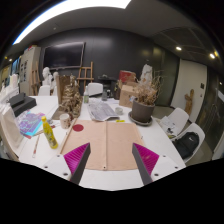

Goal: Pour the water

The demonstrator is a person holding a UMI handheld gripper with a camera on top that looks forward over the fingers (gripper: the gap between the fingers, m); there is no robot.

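Note:
My gripper (110, 152) is open and empty, held above the near part of a white table (110, 180). Its two dark fingers with magenta pads (147, 158) frame a tan mat (107, 138) lying flat on the table. A yellow bottle (48, 131) stands to the left, beyond the left finger. A small pale cup (66, 121) stands behind it. A potted plant in a dark pot (143, 110) stands beyond the right finger. Nothing is between the fingers.
A small red disc (78, 128) lies at the mat's far left corner. A wooden figure (70, 100) and papers (104, 110) stand at the back of the table. A black chair (188, 143) is at the right, and boxes (20, 105) are at the left.

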